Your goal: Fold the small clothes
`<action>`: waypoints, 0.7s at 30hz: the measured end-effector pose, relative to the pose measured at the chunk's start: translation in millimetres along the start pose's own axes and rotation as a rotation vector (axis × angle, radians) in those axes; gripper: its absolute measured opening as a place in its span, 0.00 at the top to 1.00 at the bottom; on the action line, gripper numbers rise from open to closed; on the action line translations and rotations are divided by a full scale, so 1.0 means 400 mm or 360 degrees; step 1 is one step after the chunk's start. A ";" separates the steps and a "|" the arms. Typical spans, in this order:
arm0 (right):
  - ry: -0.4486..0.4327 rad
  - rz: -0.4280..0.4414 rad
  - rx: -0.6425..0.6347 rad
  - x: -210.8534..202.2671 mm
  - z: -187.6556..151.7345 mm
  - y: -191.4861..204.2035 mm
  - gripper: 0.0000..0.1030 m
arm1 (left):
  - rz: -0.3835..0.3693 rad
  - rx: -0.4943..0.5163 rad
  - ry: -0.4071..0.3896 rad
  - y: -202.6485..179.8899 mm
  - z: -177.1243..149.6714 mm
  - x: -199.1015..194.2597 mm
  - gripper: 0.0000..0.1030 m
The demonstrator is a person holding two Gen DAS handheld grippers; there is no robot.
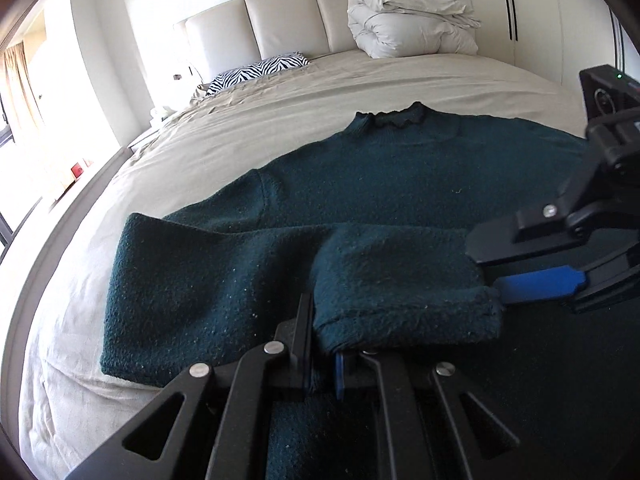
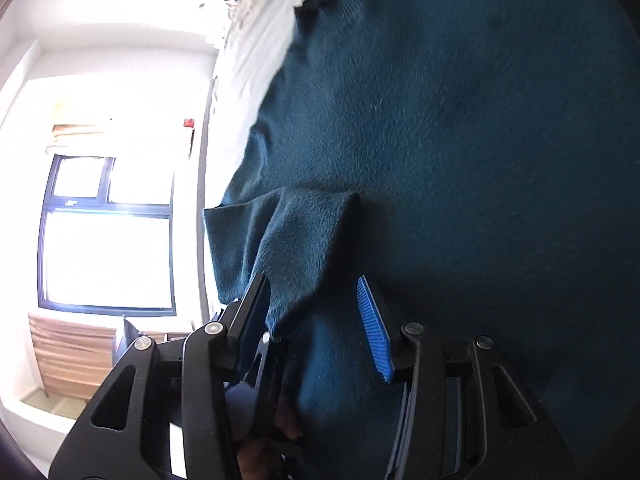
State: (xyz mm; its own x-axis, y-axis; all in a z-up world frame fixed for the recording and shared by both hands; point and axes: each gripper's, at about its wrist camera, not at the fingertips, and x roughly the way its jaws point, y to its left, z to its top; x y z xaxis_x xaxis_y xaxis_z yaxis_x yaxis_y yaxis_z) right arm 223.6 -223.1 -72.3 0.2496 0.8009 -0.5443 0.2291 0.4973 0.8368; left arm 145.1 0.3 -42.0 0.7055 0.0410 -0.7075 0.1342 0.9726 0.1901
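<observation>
I read no writing; my left gripper (image 1: 322, 354) pinches the fuzzy teal knit sweater's (image 1: 400, 168) cuff; my right gripper (image 2: 316, 320) stands spread.

Bright daylight pours through a dark-framed window (image 2: 108, 232), washing out the white walls. A wide bed (image 1: 400, 76) in a beige sheet meets a padded cream headboard (image 1: 288, 20); a folded white duvet (image 1: 408, 20) (bulky) and a zebra-print pillow (image 1: 256, 72) lie near it.
</observation>
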 end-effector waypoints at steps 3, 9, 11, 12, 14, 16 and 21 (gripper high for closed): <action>0.0000 0.0042 0.0077 0.027 0.005 -0.015 0.57 | -0.0023 -0.0044 -0.0009 0.015 0.001 0.001 0.92; -0.0013 0.0003 -0.0030 0.088 0.030 0.027 0.80 | -0.0040 -0.0089 -0.0012 0.028 0.004 0.004 0.92; -0.0033 -0.0068 -0.0134 0.091 0.029 0.057 0.93 | -0.0054 -0.0107 -0.0009 0.032 0.004 0.002 0.88; -0.0062 -0.0101 -0.0179 0.086 0.030 0.068 0.93 | -0.0070 -0.0117 -0.0005 0.033 0.004 0.001 0.88; -0.0121 -0.0162 -0.0253 0.066 0.039 0.087 0.93 | -0.0099 -0.0127 0.0008 0.034 0.003 -0.005 0.74; -0.0205 -0.0236 -0.0330 0.028 0.059 0.109 0.94 | -0.0132 -0.0153 -0.0015 0.037 0.002 -0.023 0.63; -0.0375 -0.0402 -0.0447 -0.096 0.120 0.125 0.94 | -0.0331 -0.0380 -0.0092 0.090 -0.003 -0.082 0.60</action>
State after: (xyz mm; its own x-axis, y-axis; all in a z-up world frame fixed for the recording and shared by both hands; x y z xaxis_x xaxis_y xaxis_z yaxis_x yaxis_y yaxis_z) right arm 270.7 -244.9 -12.4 0.4338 0.5609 -0.7051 0.0538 0.7650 0.6417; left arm 125.9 34.2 -12.9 0.7196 -0.1708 -0.6731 0.1176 0.9853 -0.1243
